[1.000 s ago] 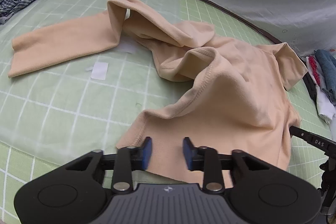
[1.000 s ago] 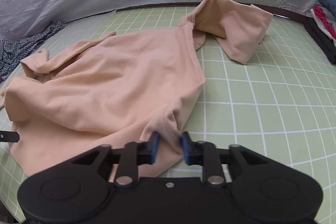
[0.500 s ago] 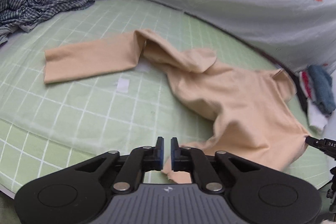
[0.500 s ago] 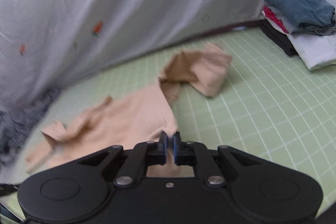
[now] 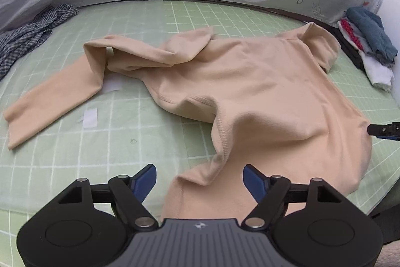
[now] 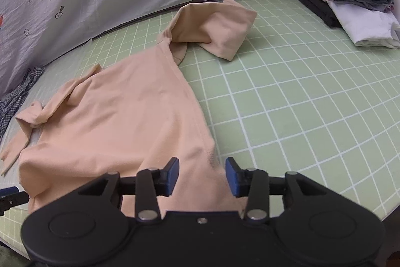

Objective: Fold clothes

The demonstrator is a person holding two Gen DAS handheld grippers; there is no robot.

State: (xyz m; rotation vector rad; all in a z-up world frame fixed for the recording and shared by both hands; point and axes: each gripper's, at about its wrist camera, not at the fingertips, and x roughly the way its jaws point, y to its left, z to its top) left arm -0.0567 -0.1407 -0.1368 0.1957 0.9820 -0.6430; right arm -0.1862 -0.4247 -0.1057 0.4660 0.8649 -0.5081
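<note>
Jaws of the left gripper (image 5: 199, 179) and right gripper (image 6: 202, 175) are spread wide, nothing held. The shirt (image 5: 250, 96) is spread on the mat (image 6: 300, 96), its hem apparently at the near edge, bare grid alongside.

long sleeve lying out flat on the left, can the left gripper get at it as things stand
Probably yes. The left gripper is open and holds nothing, and only bare green mat lies between it and the long sleeve; it would need to shift left.

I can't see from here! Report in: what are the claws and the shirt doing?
Left claw open, right claw open, both at the hem. Peach long-sleeved shirt flat on green grid mat, sleeves crumpled. Nothing in the way.
</note>
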